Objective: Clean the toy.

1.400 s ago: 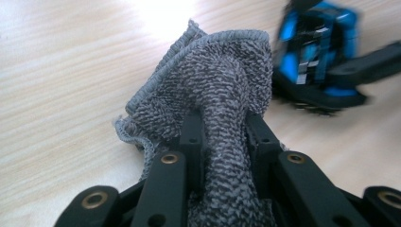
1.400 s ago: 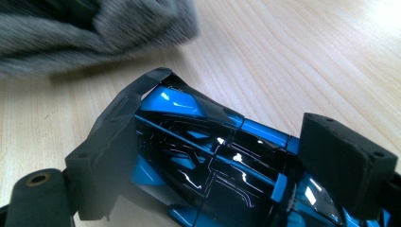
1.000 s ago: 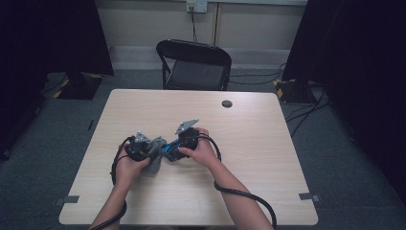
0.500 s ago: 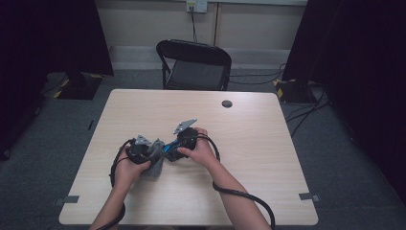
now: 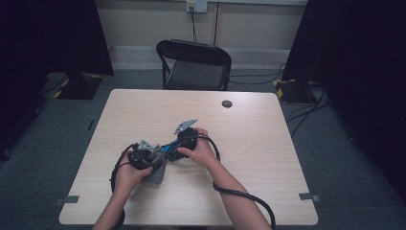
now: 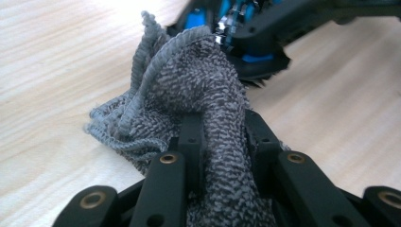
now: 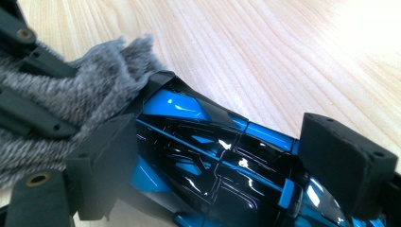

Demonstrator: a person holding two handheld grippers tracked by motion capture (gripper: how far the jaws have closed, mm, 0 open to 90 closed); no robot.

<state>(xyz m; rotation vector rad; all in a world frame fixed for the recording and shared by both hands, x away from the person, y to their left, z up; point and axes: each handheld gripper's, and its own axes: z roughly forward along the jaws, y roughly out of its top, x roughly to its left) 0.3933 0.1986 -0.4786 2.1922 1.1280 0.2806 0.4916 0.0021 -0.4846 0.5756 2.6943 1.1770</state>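
in the high view we see the person's 2 hands close together near the front middle of the table (image 5: 268, 143). the left gripper (image 5: 152, 160) presses a grey cloth (image 5: 157, 173) that hangs down to the tabletop, and the right gripper (image 5: 176, 147) holds a blue and black toy car (image 5: 168, 147) between the 2 tools. compared with the 2 earlier pictures almost nothing has changed: both hands sit at nearly the same place, and the cloth and the car remain together. we judge that this is a slow wiping step, with small rubbing moves and no new grasp. a black folding chair (image 5: 194, 64) stands behind the table, and a small dark round thing (image 5: 227, 103) lies near the far edge.

in the left gripper view, the 2 black jaws are nearly closed and pinch a thick fold of the grey cloth (image 6: 208, 109). the bunched end of the cloth touches the toy car (image 6: 246, 33), which lies just behind it, above the wooden surface.

in the right gripper view, the 2 padded jaws stand on both sides of the toy car (image 7: 213, 156) and clamp its shiny body. the grey cloth (image 7: 80, 90) meets one end of the car at the left, and there we see also the left gripper's dark jaws on the cloth.

because the grips are steady, we think that the cleaning can continue along the car body.
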